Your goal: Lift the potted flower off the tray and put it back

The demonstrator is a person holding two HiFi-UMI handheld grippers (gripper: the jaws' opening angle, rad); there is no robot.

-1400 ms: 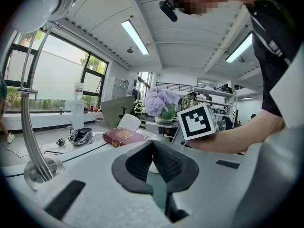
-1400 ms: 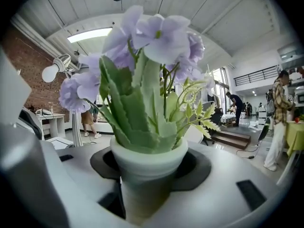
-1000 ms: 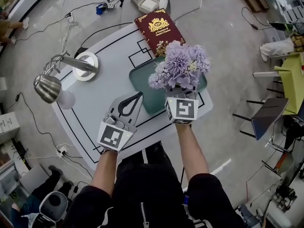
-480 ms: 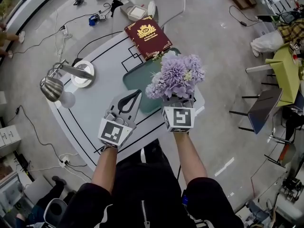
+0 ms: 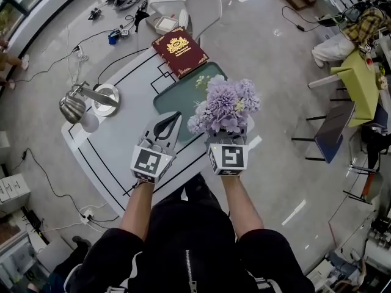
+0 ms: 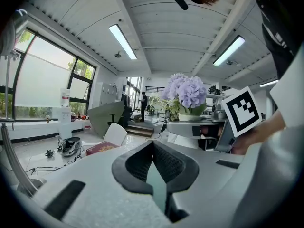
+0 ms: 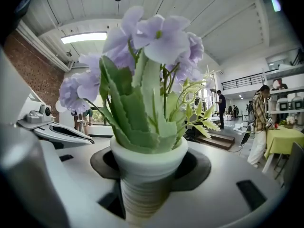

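Observation:
The potted flower, purple blooms in a white ribbed pot, hangs in the air off the near right side of the green tray. My right gripper is shut on the pot, with its jaws pressed against both sides. The blooms hide its fingertips in the head view. My left gripper hovers over the white table beside the tray, shut with nothing in it. In the left gripper view the flower shows to the right, by the right gripper's marker cube.
A red book lies on the table just beyond the tray. At the table's left stands a metal desk lamp. A white chair with a small box is behind the table. Cables trail across the floor.
The right gripper has risen with the potted flower and carried it from over the tray toward the table's near right edge. The left gripper has lifted a little too.

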